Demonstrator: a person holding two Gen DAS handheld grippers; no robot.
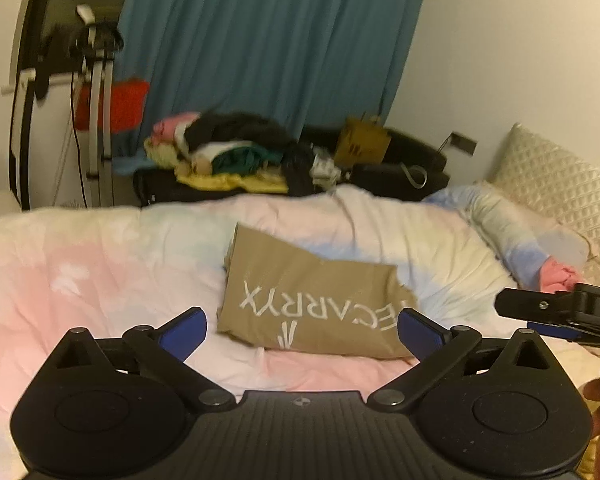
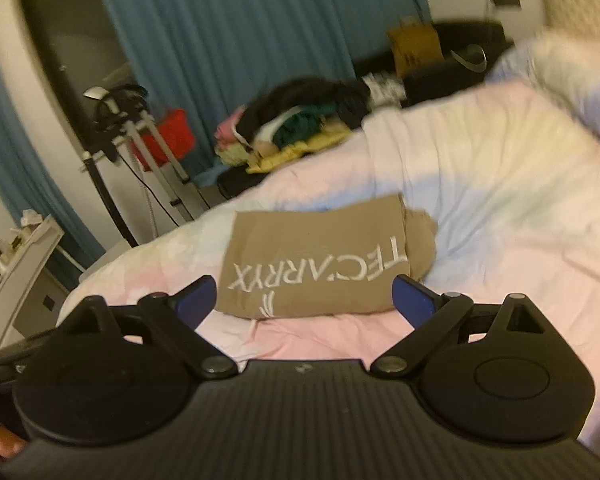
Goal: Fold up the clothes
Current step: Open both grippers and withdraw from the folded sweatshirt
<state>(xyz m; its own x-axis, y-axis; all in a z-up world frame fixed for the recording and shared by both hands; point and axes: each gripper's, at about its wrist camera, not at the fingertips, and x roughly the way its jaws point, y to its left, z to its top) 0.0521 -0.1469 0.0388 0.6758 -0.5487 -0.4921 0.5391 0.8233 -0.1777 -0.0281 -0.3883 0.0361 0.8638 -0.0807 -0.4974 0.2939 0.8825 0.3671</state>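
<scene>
**Folded tan garment lies on the bed, both grippers clear of it**

A bedroom with a teal curtain [image 1: 268, 40] along the far wall and a bed spread with a pastel pink, blue and cream duvet [image 1: 100, 264]. Past the bed's far edge, a heap of mixed clothes [image 1: 228, 152] rests on a dark, low piece of furniture, with a brown paper bag [image 1: 362, 142] just beside it.

The tan garment [image 1: 312, 300] lies folded into a rough rectangle on the duvet, its white lettering upside down towards the cameras. It rests free, with nothing touching it.

The left gripper [image 1: 302, 330] hangs above the near side of the bed with its blue-padded fingers [image 1: 190, 328] spread wide and nothing between them; the garment shows beyond the gap. The right gripper [image 2: 304, 300] stands the same way, fingers [image 2: 414, 296] wide apart and empty, with the garment's near edge beyond them.

Only the left wrist view takes in the quilted cream pillow [image 1: 556, 188] at the head of the bed, a rolled pastel bolster [image 1: 516, 232] beside it, and the side of the right gripper at the picture's right edge. Only the right wrist view shows a white shelf [image 2: 28, 248] with small items, too blurred to name, at lower left. Both show a white stand [image 2: 148, 136] draped with dark cables and a red object [image 2: 172, 132] behind it.
</scene>
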